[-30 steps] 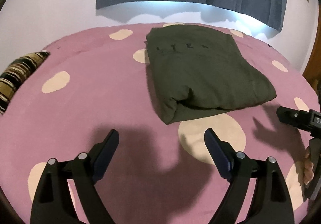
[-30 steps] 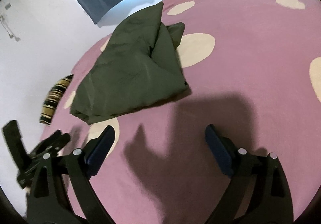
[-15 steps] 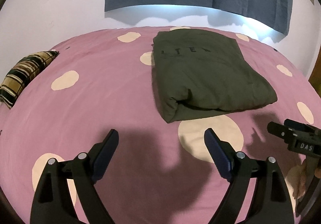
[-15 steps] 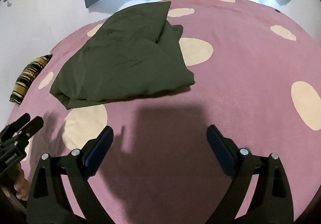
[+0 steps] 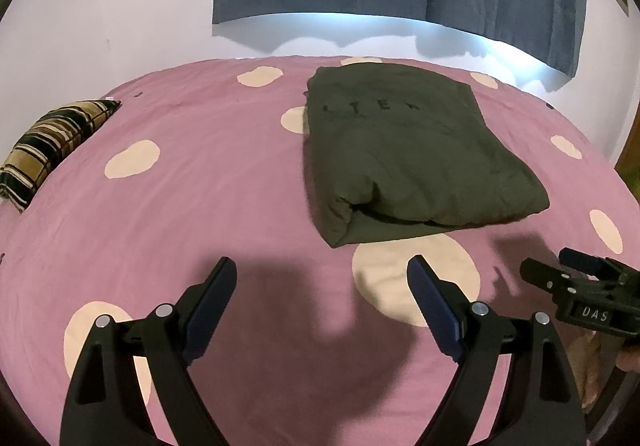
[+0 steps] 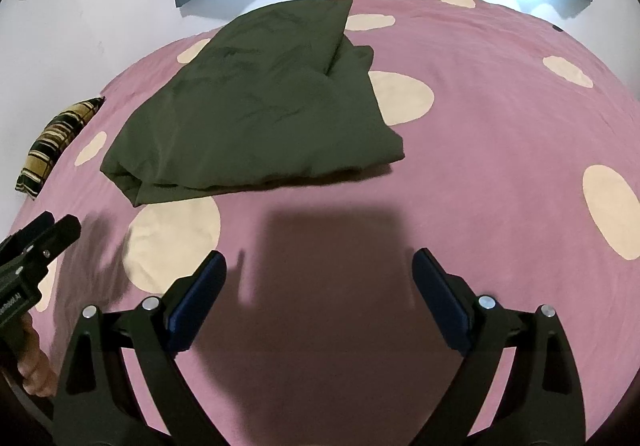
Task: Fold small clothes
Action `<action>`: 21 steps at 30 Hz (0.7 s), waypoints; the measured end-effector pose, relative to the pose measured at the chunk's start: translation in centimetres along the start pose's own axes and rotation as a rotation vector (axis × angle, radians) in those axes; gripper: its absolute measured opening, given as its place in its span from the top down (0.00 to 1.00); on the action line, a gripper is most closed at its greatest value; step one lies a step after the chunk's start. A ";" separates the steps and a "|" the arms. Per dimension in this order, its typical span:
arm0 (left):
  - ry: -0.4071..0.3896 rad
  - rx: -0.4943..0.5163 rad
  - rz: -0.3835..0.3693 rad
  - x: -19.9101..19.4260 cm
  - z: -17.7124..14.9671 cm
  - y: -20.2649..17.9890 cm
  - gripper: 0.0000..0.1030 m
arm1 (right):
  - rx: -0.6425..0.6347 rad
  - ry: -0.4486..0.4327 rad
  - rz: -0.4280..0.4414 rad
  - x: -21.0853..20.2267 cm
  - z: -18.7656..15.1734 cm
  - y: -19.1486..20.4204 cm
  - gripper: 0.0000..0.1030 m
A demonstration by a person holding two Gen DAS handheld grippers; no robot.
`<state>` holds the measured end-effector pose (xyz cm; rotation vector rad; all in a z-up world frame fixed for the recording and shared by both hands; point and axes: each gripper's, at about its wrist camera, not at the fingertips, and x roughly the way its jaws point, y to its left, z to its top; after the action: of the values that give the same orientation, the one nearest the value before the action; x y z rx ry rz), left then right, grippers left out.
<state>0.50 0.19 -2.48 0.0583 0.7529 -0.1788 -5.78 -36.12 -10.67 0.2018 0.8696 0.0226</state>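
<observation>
Left wrist view: olive garment, folded, loose near edge. Left gripper, right gripper: wide open, empty. Risk: a snagged layer could undo the fold.

Black left gripper, blue pads, silver screws, label perhaps "DAS"

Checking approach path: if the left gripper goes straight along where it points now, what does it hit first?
Likely the pink bedsheet with cream spots, just ahead of the open left gripper. The folded dark olive-green garment lies farther on and to the right; depth is unclear.
</observation>
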 end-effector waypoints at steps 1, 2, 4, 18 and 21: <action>0.000 -0.003 0.000 0.0 0.0 0.1 0.16 | -0.001 0.002 0.000 0.0 0.0 0.0 0.09; 0.001 -0.004 0.000 0.0 0.1 0.1 0.16 | -0.001 0.002 -0.001 0.0 -0.1 0.1 0.09; 0.002 -0.006 -0.001 0.0 0.1 0.1 0.16 | -0.003 0.004 -0.001 0.0 0.0 0.1 0.09; 0.000 -0.010 0.006 -0.2 0.2 -0.1 0.16 | -0.004 0.006 0.000 0.2 0.1 0.1 0.09; -0.001 -0.011 0.012 -0.3 0.2 -0.2 0.16 | -0.004 0.007 0.000 0.2 0.1 0.0 0.09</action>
<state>0.42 0.03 -2.11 0.0518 0.7524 -0.1636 -5.59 -36.06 -10.81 0.1985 0.8767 0.0250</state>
